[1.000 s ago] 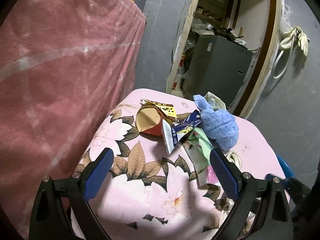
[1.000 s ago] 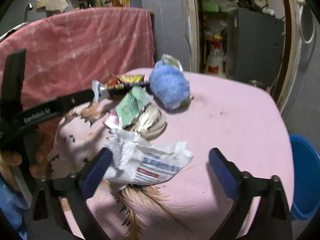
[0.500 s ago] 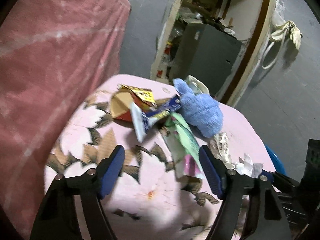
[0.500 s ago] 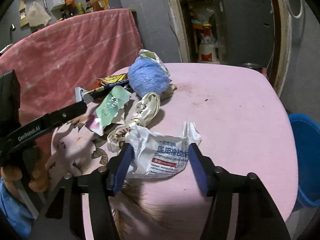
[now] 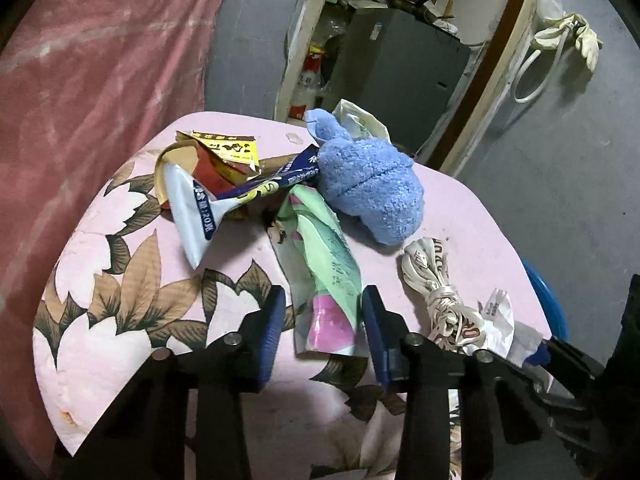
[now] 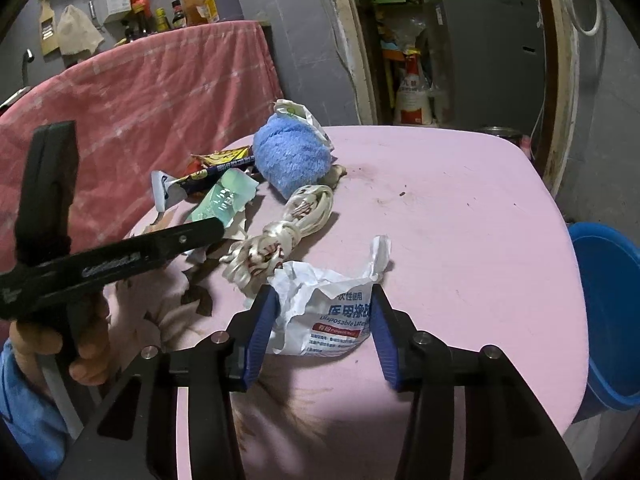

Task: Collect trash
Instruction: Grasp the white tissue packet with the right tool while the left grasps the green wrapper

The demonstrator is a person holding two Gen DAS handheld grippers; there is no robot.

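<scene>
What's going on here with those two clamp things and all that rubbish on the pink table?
A person is clearing litter with a handheld gripper in each hand. The left gripper has its blue fingers on either side of a green and pink wrapper; the right gripper straddles a crumpled white packet. Neither looks fully closed. A blue fuzzy slipper, other wrappers and a knotted bag lie on the table, with a blue bin beside it.

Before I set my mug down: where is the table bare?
Bare pink table lies right of the blue plush and white packet, toward the blue bucket. The far left is crowded with wrappers, including the green packet.
</scene>
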